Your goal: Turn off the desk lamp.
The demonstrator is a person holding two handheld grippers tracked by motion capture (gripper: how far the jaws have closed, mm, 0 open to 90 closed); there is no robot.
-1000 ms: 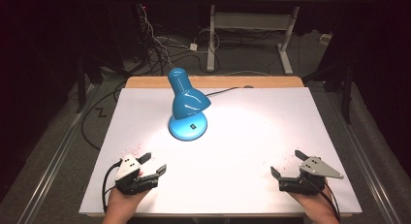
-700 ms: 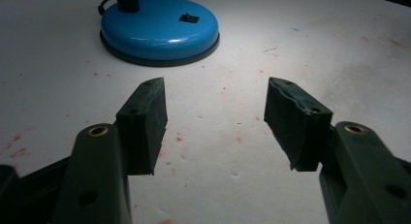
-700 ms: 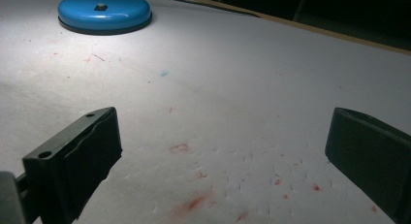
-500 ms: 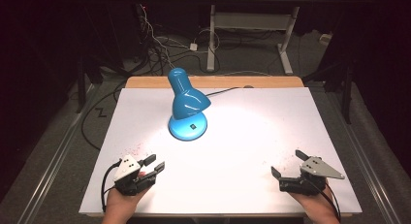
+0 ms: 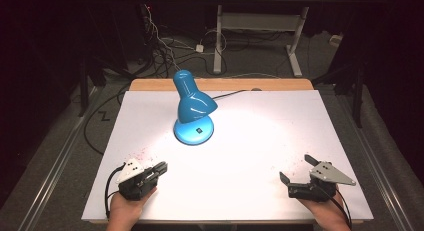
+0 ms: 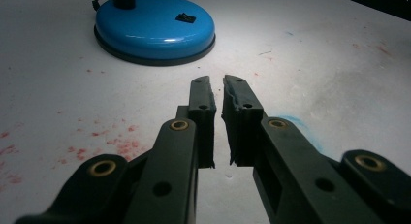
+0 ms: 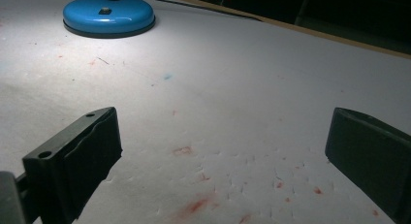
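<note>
Now, left gripper (image 5: 161, 168) fingers just closed on nothing, right gripper (image 5: 298, 169) wide open, empty, blue lamp (image 5: 194, 111) well ahead, path btwn clear.

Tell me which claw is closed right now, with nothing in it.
The left claw, at the table's near left corner: its jaws have just been closing and stand almost together, nothing between them. The right claw has its jaws spread wide apart.
</note>
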